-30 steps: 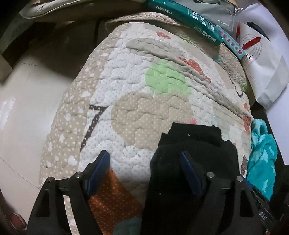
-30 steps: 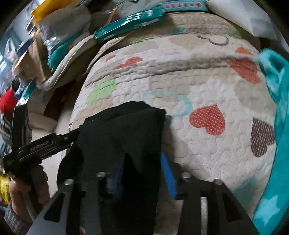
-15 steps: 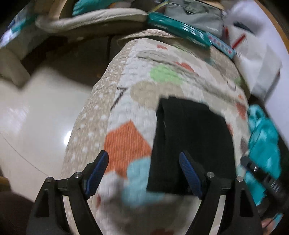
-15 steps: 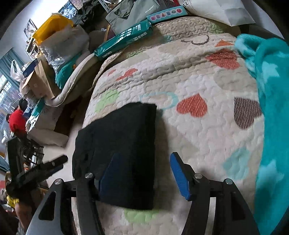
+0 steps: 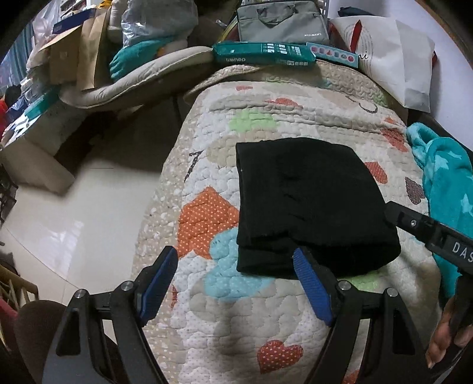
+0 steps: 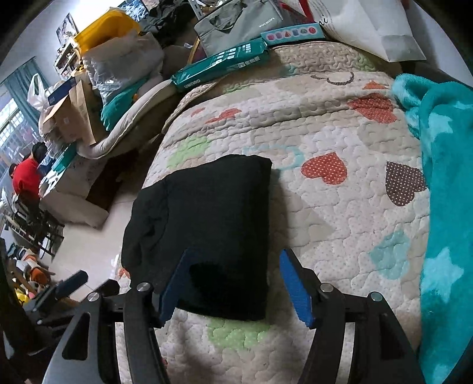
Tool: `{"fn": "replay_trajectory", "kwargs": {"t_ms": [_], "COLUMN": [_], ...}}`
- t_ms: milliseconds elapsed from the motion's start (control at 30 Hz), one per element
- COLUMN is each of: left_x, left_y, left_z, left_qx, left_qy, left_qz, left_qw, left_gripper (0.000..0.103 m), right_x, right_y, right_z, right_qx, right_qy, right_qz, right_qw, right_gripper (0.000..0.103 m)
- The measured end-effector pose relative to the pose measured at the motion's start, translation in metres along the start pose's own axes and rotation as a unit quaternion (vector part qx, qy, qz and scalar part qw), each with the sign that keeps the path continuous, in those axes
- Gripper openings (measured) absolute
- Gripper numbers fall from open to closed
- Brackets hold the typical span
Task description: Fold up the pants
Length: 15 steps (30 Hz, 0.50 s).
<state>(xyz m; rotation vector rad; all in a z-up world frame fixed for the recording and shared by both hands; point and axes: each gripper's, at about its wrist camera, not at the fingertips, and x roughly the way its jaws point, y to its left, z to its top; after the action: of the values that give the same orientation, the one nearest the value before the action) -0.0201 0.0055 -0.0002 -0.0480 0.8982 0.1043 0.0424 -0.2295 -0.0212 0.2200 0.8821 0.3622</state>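
1. Left hand-held gripper: black frame, blue ribbed pads, fingers spread wide and holding nothing; it hangs above the quilt, its right pad just in front of the near edge of the pants.
2. Right hand-held gripper: same build, fingers spread and gripping nothing; its left pad overlaps the near edge of the pants in this view, though contact cannot be told. Its black body also shows at the right edge of the left wrist view, with the holder's fingers below it.
3. Black fabric pants: folded into a compact, roughly rectangular stack, lying flat on the quilt near its left side; layered edges show at the near end.
4. Cream quilted bedspread with coloured hearts and polka-dot patches: covers the bed and carries the pants.
5. Teal fleece blanket with pale stars: bunched along the right edge of the bed, well apart from the pants.
6. Pale glossy tiled floor: left of the bed.
7. Long teal packaged box: lies across the far end of the quilt.
8. White paper bag: at the far right corner.
9. Grey fabric laptop bag: behind the teal box.
10. Brown cardboard boxes: stacked far left amid clutter.
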Motion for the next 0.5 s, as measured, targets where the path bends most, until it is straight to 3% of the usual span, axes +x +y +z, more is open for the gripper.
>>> {"fn": "replay_trajectory", "kwargs": {"t_ms": [500], "left_x": [-0.0027], "left_y": [-0.0029], "left_z": [0.001], "left_qx": [0.007], "left_qy": [-0.001], "left_qz": [-0.001], "left_qw": [1.0], "left_gripper": [0.08], "right_x": [0.0027], "right_y": [-0.0038], "right_z": [0.0], "right_qx": [0.005], "right_qy": [0.0], "right_qz": [-0.003], "right_qw": [1.0], "right_gripper": [0.07]}}
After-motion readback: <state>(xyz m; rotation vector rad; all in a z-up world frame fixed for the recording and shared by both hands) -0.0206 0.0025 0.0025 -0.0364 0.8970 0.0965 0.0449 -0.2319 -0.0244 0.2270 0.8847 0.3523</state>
